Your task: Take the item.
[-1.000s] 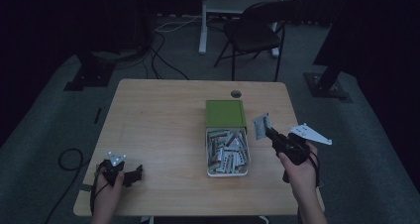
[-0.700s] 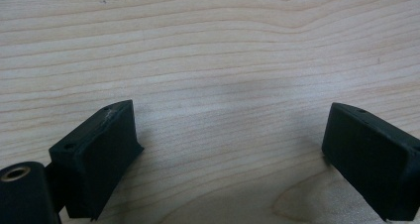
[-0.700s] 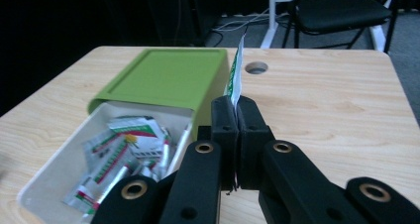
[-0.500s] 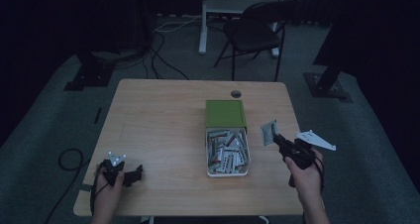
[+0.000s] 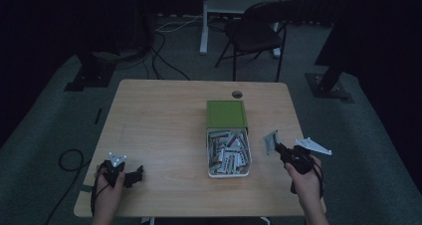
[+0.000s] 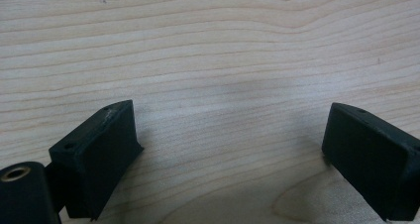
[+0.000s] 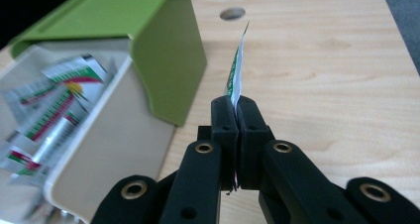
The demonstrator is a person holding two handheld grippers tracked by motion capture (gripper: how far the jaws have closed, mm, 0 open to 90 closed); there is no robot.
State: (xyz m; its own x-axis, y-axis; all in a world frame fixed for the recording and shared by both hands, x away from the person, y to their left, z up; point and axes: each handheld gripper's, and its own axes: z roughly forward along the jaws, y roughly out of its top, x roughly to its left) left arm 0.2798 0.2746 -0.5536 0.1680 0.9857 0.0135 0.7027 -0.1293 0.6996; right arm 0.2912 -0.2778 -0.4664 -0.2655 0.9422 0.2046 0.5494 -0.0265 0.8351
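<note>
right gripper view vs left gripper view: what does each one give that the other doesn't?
Right gripper view: the right gripper with its jaws shut on a silver sachet held edge-on, and beside it the white box of similar sachets with its green lid slid partway back, plus a round hole in the tabletop.
Left gripper view: the left gripper with its jaws wide apart and nothing between them, low over bare wood.
Both: the light wooden table.
</note>
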